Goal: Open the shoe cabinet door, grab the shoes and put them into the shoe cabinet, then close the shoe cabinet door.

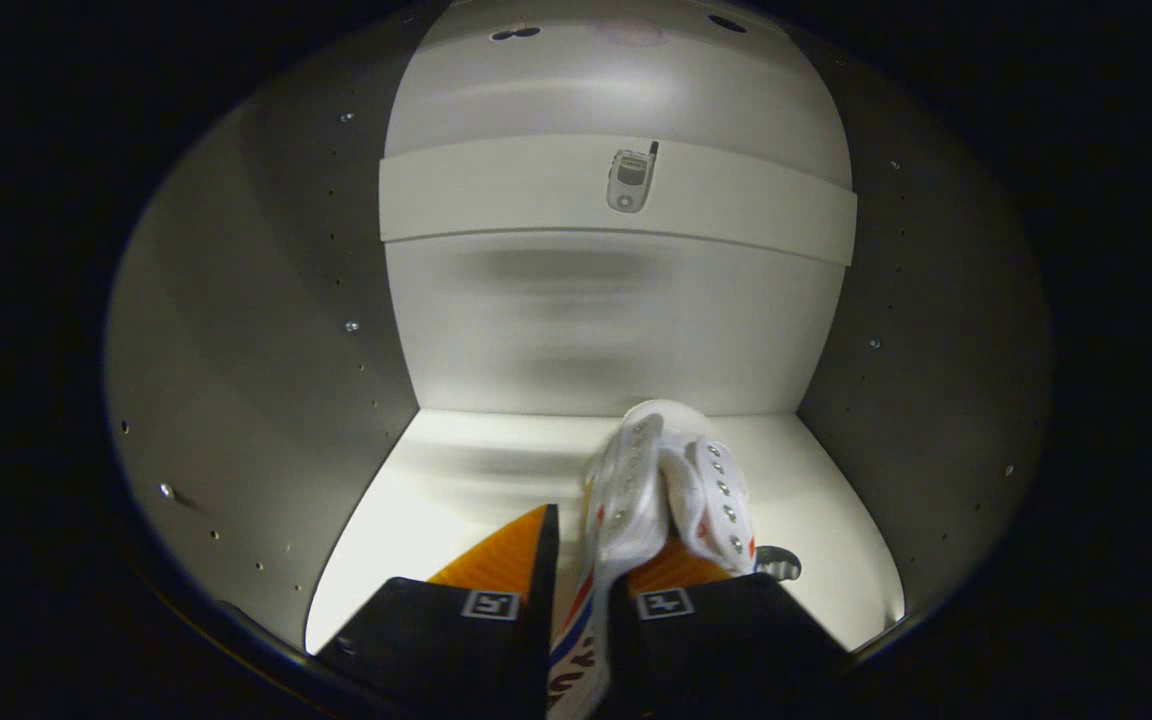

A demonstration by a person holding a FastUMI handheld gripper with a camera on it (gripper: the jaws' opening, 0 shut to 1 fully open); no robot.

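Observation:
I am looking into the open shoe cabinet, a white box with a lit floor (456, 480), a back wall and a shelf (496, 195) across the upper part. A white shoe (661, 475) with rows of metal eyelets and red and blue side stripes points toward the back wall, low over the cabinet floor. My gripper (584, 585) is shut on the shoe's side wall, which runs up between the two fingers. The shoe's sole is hidden, so I cannot tell if it rests on the floor.
A small silver flip phone (631, 178) lies on the shelf's front. The grey side walls (266, 380) with rows of peg holes close in left and right. Bare floor lies to the left of the shoe.

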